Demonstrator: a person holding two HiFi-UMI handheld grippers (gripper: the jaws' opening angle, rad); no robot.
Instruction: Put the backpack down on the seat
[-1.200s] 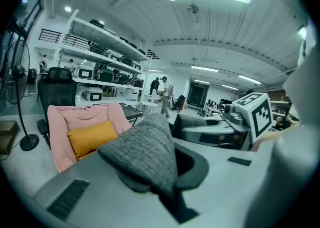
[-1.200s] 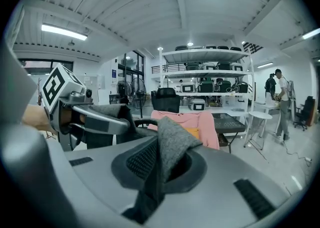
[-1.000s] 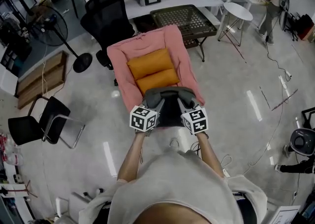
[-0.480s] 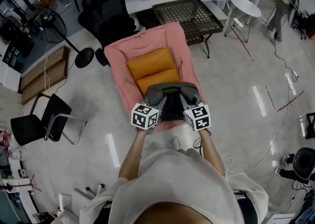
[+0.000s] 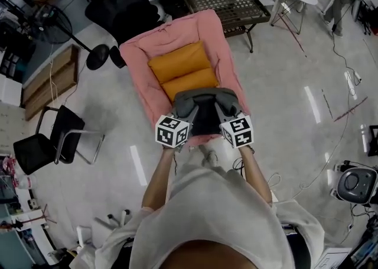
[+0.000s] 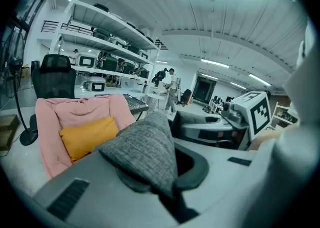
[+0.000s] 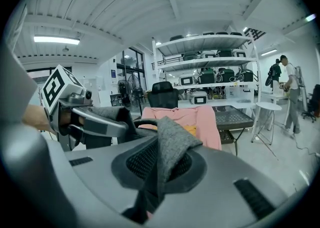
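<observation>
Moved: both grippers now hold the backpack [image 5: 205, 108] further in over the seat [image 5: 142, 78], closer to the orange cushion [image 5: 182, 73].
Left gripper [image 5: 183, 111]: jaws pinched tight on a grey fabric corner of the backpack.
Right gripper [image 5: 225, 110]: clamped on the opposite corner.
Axis: backpack spans crosswise between them, both hands equally near.
Seat: directly beneath and ahead.

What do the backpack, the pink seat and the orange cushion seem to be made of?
Backpack: grey woven fabric, matte; a flecked weave shows close up.
Seat: probably soft pink cloth, matte; it wrinkles at the edges.
Cushion: likely smooth orange textile, plump; weave too small to tell.
</observation>
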